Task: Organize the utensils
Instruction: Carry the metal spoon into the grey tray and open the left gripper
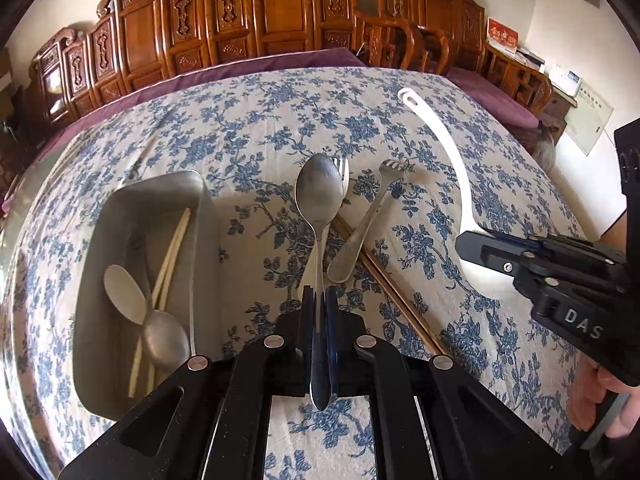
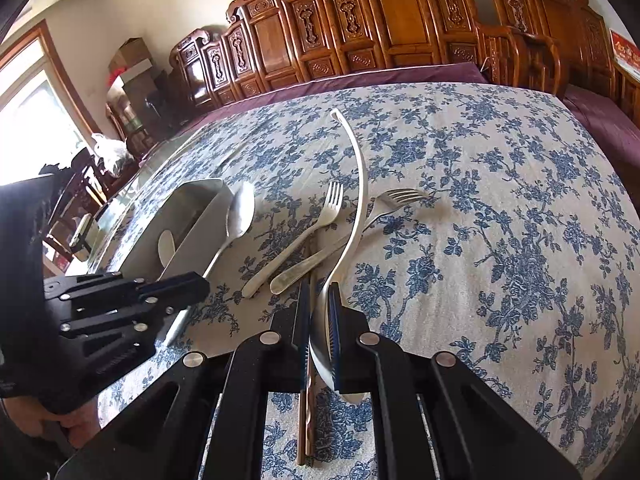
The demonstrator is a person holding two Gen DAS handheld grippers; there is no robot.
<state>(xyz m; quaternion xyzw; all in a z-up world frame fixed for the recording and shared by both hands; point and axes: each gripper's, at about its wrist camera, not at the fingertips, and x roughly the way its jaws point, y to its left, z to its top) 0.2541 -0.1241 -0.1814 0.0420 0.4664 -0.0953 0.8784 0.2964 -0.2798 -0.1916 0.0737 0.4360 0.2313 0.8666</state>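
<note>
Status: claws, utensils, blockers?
Left claw shut on steel spoon. Right claw shut on white plastic spatula. Grey tray unobstructed.

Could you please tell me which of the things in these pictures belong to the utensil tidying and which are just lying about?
Belonging to the job:
- grey rectangular metal tray
- steel spoon in the left gripper
- long white plastic ladle in the right gripper
- two steel forks
- brown chopsticks

Just lying about:
- blue floral tablecloth
- carved wooden chairs
</note>
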